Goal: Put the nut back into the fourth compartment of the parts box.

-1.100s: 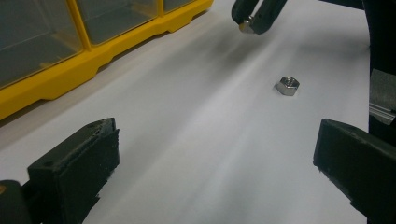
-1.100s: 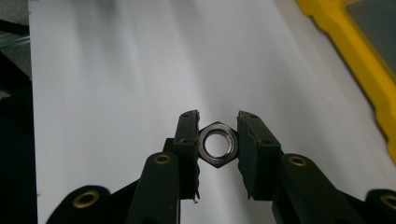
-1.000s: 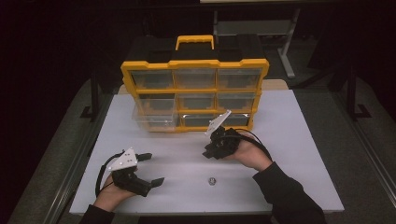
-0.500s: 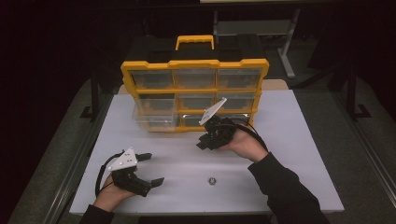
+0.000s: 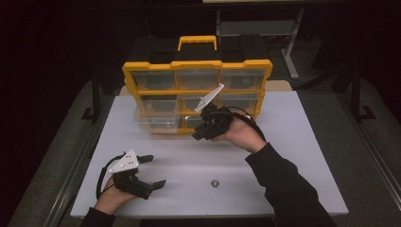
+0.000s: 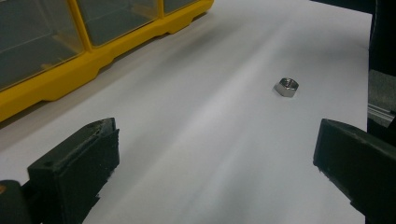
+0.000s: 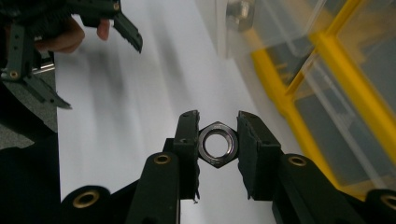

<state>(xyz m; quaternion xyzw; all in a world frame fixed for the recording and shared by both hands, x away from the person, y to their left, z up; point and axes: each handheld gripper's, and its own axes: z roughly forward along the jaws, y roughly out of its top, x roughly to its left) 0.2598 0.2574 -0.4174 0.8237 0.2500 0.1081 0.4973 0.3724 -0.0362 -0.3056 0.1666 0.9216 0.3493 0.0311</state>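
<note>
Here, a white tabletop [image 5: 302, 156] carries a yellow organizer case [image 5: 197, 75] with clear drawers, standing upright toward twelve o'clock. One bottom-left drawer [image 5: 158, 124] sticks out a little from the case front.

The right gripper [image 5: 201, 131] hovers just in front of the case's lower middle drawers, near the centre of the tabletop. In the right gripper view its jaws are clenched on a steel hex nut [image 7: 218, 144], one flat against each jaw, with the hole facing the camera.

The left gripper [image 5: 153, 171] rests low at about seven o'clock, jaws spread wide with nothing between them.

A second hex nut [image 5: 214, 182] lies loose on the tabletop at about six o'clock, at three o'clock from the left gripper and well apart from the case.
</note>
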